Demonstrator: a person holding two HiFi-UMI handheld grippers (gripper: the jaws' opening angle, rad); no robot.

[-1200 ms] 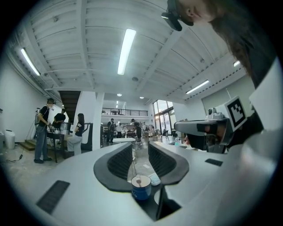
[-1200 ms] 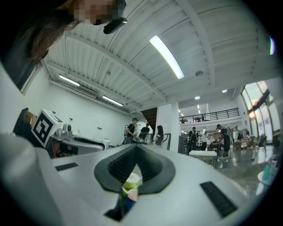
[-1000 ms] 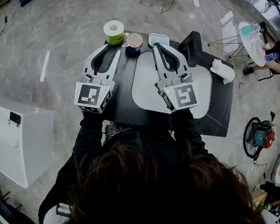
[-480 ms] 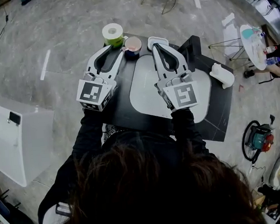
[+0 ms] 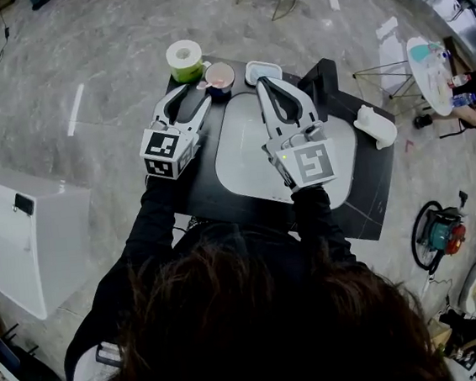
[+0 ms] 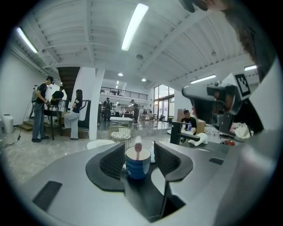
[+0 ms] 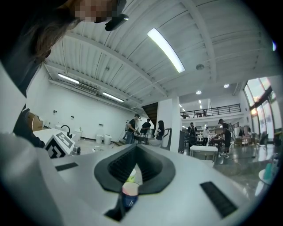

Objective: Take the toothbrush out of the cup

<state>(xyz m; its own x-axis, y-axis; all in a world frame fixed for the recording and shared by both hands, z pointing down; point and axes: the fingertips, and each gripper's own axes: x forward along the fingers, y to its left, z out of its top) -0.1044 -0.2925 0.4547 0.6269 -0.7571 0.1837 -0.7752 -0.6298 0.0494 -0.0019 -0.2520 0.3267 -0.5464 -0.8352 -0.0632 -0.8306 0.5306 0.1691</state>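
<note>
A blue cup point(image 5: 219, 79) stands at the far edge of the black table point(image 5: 208, 184), with a pink-and-white toothbrush point(image 6: 138, 147) upright in it. My left gripper point(image 5: 198, 92) reaches toward it from the near left. In the left gripper view the cup point(image 6: 138, 164) sits between the jaws of that gripper point(image 6: 138, 152), which are opening, and the pads stand off its sides. My right gripper point(image 5: 262, 84) is shut over the white mat point(image 5: 239, 156), just right of the cup. Through the right gripper's point(image 7: 135, 150) jaws I see the cup point(image 7: 130, 197) low down.
A green-and-white roll point(image 5: 184, 59) stands left of the cup and a small white container point(image 5: 259, 71) to its right. A black box point(image 5: 322, 83) and a white object point(image 5: 377, 124) sit at the table's right. Grey floor surrounds the table.
My left gripper has sunk and slid forward to the cup, and its jaws have spread wider. The right gripper has stayed where it was.
</note>
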